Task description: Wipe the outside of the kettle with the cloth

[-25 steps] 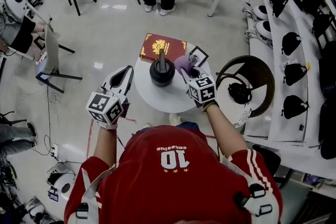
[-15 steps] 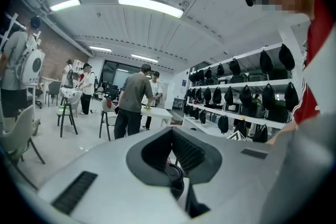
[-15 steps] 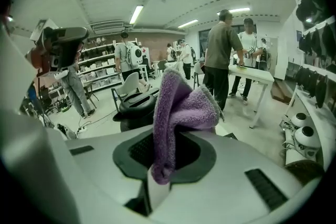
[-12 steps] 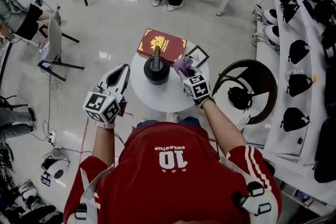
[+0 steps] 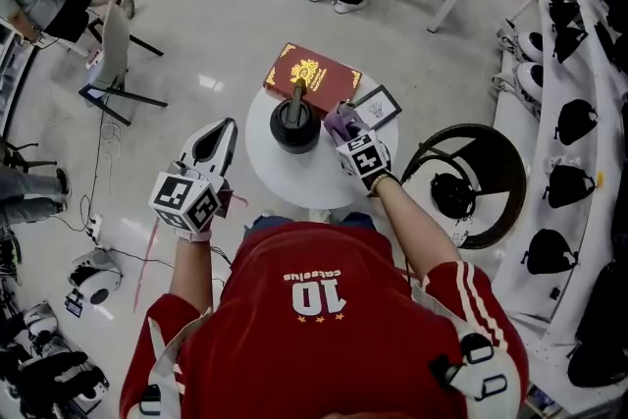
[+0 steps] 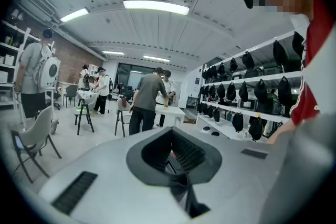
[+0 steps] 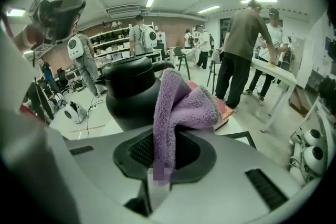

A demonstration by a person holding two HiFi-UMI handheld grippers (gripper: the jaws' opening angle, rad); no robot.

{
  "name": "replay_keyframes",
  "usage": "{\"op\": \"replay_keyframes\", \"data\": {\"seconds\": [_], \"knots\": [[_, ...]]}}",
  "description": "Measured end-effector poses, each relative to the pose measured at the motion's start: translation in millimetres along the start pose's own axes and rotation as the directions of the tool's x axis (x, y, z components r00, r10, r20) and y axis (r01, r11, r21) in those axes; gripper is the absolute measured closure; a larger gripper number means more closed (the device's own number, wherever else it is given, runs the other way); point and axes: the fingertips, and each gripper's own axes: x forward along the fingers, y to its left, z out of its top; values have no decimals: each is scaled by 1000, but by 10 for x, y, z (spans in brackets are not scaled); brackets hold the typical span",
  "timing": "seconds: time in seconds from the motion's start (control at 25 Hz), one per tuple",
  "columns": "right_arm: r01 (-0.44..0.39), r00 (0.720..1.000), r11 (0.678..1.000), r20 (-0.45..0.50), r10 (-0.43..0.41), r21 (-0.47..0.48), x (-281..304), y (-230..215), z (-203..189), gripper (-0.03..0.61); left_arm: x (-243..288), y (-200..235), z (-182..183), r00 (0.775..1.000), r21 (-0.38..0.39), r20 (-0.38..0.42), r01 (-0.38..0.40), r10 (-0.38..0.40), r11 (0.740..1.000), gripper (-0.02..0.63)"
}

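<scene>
One cloth (image 7: 181, 105) between right gripper (image 7: 166, 153) jaws

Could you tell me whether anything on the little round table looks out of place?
The red book lies skewed at the far rim of the table, one corner jutting past the edge, so a knock could tip it. The kettle stands upright; nothing is spilled.

Kettle (image 5: 295, 125): black all over.
Cloth (image 5: 339, 118): lilac-purple.
Counter (image 5: 294, 180): plain white.
Book (image 5: 312, 76): dark red, gold emblem and gold border.
Left gripper (image 5: 228, 127), right gripper (image 5: 349, 134): pale grey shells, cubes patterned with black-and-white square markers.
Shirt (image 5: 314, 329): red, white "10", white shoulder stripes.
</scene>
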Motion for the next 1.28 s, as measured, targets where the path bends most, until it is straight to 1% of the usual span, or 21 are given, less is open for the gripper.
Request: {"op": "replay_keyframes", "data": {"seconds": [0.28, 0.6, 0.76, 0.96, 1.12, 1.28], "knots": [[-47, 998, 997, -44, 44, -69, 203, -8, -79, 520, -65, 33, -86, 999, 8, -17, -44, 44, 999, 606], [-78, 995, 992, -72, 71, -101, 451, -17, -185, 520, -199, 111, -150, 995, 4, -26, -94, 94, 996, 606], [-97, 991, 988, -98, 86, -118, 478, 57, -204, 520, -261, 171, -197, 993, -5, -32, -112, 112, 994, 606], [-111, 989, 985, -113, 97, -131, 463, 184, -238, 520, -290, 196, -177, 994, -11, -26, -105, 104, 994, 606], [-98, 991, 989, -98, 87, -110, 436, 265, -284, 520, -317, 209, -165, 996, -10, -22, -85, 84, 996, 606], [-88, 991, 993, -109, 79, -82, 350, 414, -358, 520, -379, 217, -161, 998, -8, -16, -57, 56, 998, 606]]}}
